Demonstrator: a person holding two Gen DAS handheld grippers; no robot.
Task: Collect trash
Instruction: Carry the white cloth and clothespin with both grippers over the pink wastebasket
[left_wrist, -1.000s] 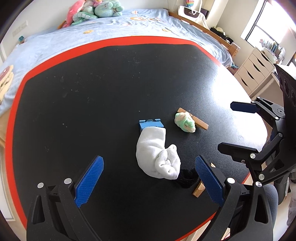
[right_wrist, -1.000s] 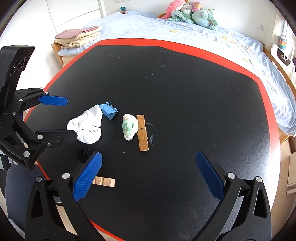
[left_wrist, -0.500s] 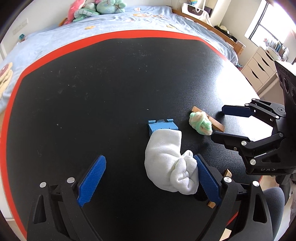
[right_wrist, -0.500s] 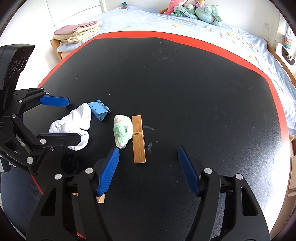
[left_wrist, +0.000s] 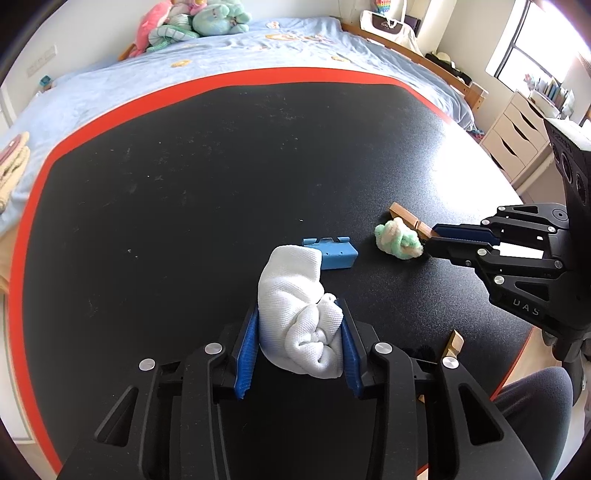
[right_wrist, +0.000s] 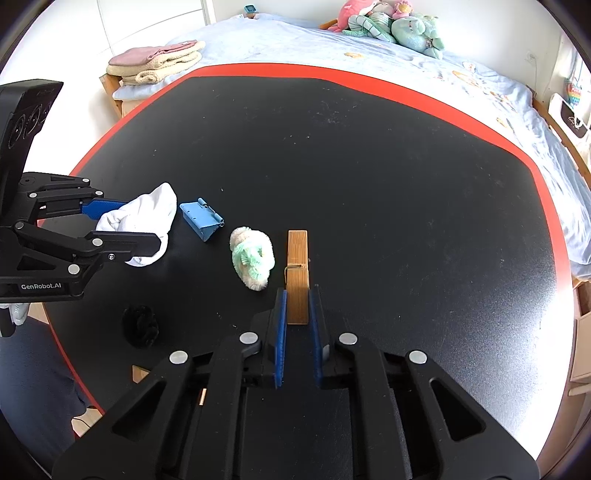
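My left gripper (left_wrist: 299, 314) is shut on a white crumpled cloth (left_wrist: 295, 306) that lies on the black table (left_wrist: 184, 184); it also shows in the right wrist view (right_wrist: 147, 218). My right gripper (right_wrist: 297, 295) is shut on the near end of a wooden clothespin (right_wrist: 298, 273), also seen in the left wrist view (left_wrist: 406, 219). A green and white fuzzy ball (right_wrist: 253, 264) lies just left of the clothespin. A small blue box (right_wrist: 201, 219) lies between the cloth and the ball.
A black fuzzy clump (right_wrist: 140, 326) and a second wooden piece (left_wrist: 454, 343) lie near the table's front edge. The table has a red border (right_wrist: 406, 96). A bed (right_wrist: 369, 48) with plush toys stands behind it, folded towels (right_wrist: 159, 62) at the left.
Both grippers moved forward and closed, the left around the white cloth, the right around the end of the clothespin.
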